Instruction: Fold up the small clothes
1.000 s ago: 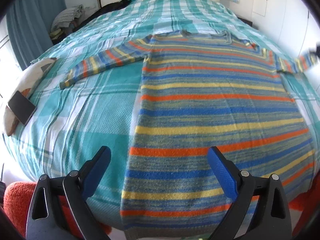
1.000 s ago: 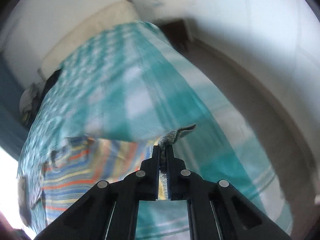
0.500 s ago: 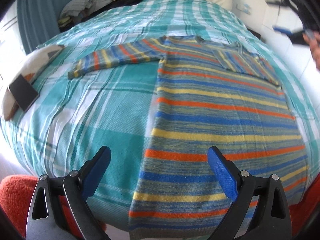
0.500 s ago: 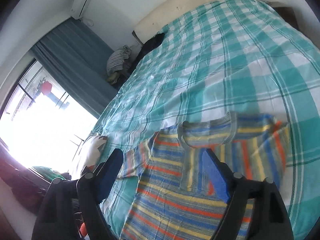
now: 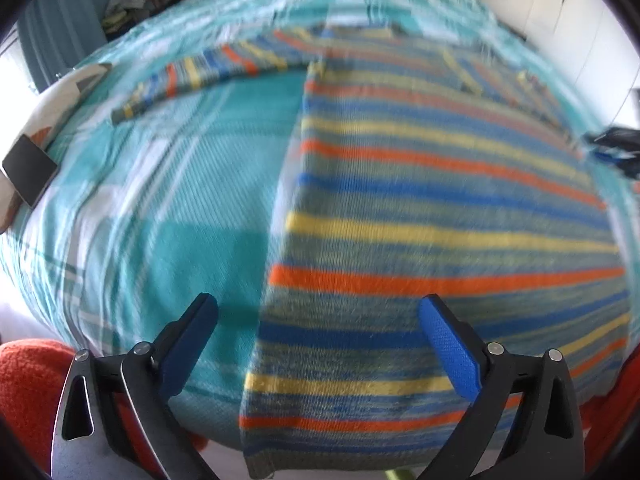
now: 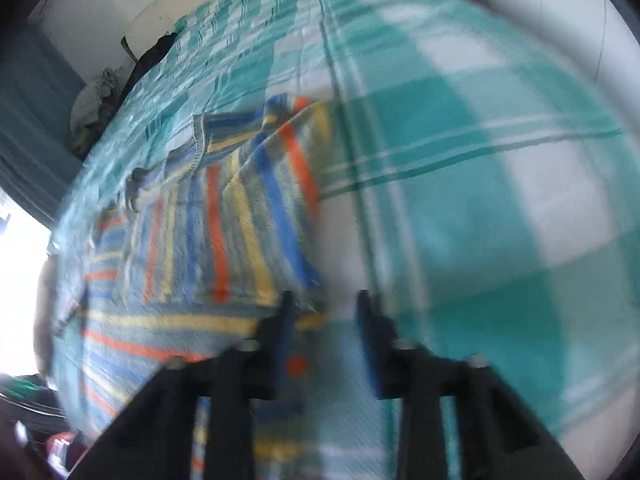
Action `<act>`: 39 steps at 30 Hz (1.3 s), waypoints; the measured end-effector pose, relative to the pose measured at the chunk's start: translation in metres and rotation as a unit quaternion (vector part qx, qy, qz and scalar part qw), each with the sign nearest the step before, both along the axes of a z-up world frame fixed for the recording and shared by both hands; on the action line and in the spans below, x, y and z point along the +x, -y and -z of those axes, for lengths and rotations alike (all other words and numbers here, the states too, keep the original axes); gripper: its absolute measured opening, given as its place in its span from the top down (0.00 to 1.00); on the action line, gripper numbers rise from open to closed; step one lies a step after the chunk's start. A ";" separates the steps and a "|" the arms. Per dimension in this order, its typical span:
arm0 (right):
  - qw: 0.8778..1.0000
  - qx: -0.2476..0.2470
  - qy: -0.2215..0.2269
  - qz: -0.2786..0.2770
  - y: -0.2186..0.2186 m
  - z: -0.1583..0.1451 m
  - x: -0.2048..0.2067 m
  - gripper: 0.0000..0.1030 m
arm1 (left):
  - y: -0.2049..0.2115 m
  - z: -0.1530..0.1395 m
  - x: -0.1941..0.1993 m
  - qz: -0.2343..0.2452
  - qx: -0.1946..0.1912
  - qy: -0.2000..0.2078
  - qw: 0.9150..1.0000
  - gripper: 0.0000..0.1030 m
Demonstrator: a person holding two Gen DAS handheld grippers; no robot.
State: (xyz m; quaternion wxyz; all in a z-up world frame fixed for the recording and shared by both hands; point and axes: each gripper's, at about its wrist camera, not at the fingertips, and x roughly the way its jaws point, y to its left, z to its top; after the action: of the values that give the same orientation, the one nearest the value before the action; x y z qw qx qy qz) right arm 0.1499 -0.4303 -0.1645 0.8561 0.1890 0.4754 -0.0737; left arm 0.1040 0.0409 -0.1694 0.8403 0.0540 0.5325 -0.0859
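- Left wrist view: the striped sweater (image 5: 440,216) lies flat on the checked bedspread (image 5: 168,200), its hem hanging a little over the near edge of the bed. One sleeve (image 5: 208,72) stretches out toward the bed's left side, not yet folded. The other sleeve appears already laid across the chest near the far right of the garment, so I judge one sleeve fold done, with the second sleeve and the body folds left.
- Left wrist view: the left hand-held gripper (image 5: 316,328) hovers over the hem with its blue pads wide apart and nothing between them; the sweater's left edge runs beneath the gap.
- Left wrist view: a dark flat device (image 5: 28,176) rests on a cushion at the bed's left edge; no writing shows on it, and motion blur hides finer detail.
- Right wrist view: the folded-over sleeve (image 6: 276,184) lies on the sweater's body near the bed's middle. The right hand-held gripper (image 6: 324,312) sits above the sweater's right edge, jaws partly apart and closing, with no cloth clearly pinched between them.
- Right wrist view: heavily blurred; no brand, label or readable text on the sweater, bedspread or wall.
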 end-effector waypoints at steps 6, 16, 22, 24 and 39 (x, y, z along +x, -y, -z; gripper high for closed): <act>0.992 -0.102 0.057 -0.050 -0.029 -0.018 -0.097 0.23 | -0.001 0.009 0.000 -0.012 -0.015 0.002 1.000 0.00; 0.992 -0.125 -0.011 -0.013 -0.030 0.025 -0.130 0.05 | -0.038 -0.026 0.026 -0.034 -0.095 -0.004 0.995 0.03; 0.992 -0.128 -0.001 -0.014 -0.031 0.031 -0.134 0.02 | -0.145 -0.050 0.143 -0.163 -0.132 0.019 0.978 0.02; 0.991 -0.134 0.000 -0.016 -0.035 0.033 -0.132 0.01 | -0.188 -0.034 0.181 -0.235 -0.141 0.003 0.962 0.02; 0.989 -0.147 0.002 -0.017 -0.037 0.035 -0.131 0.00 | -0.113 -0.113 0.250 -0.100 -0.110 0.084 0.985 0.98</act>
State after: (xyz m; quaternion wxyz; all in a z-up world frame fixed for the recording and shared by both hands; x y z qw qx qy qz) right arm 0.0190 -0.3933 -0.1996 0.8767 0.0525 0.4608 -0.1276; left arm 0.3539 0.1536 -0.0566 0.8873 -0.0855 0.4499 -0.0552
